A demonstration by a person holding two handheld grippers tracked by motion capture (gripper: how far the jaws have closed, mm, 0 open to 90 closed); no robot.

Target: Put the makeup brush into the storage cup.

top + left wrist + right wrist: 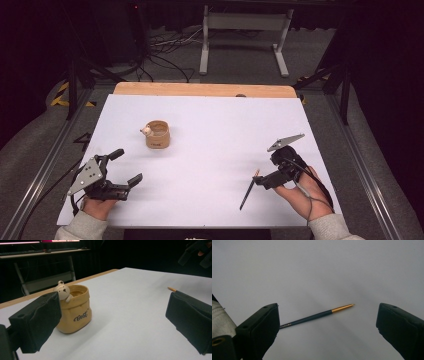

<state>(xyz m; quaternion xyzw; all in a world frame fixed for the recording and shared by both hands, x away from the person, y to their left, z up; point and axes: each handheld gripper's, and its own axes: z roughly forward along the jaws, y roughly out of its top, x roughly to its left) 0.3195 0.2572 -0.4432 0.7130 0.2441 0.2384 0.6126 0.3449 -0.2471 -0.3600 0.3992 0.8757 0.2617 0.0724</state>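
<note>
A tan sack-shaped cup (157,134) with a small bear figure on its rim stands left of the table's middle. It shows upright in the left gripper view (75,312), just past the left jaw. My left gripper (126,167) (112,322) is open near the front left, with nothing between its jaws. A thin dark pencil with a gold tip (248,190) (317,316) lies flat at the front right. My right gripper (265,171) (328,327) hovers open over it, jaws on either side and apart from it. The pencil's tip (172,289) peeks above the left gripper's right jaw.
The white table top (215,125) has a wooden strip (200,90) along its far edge. Metal rails (47,160) run along both sides. A white stand (245,30) and cables lie on the floor beyond.
</note>
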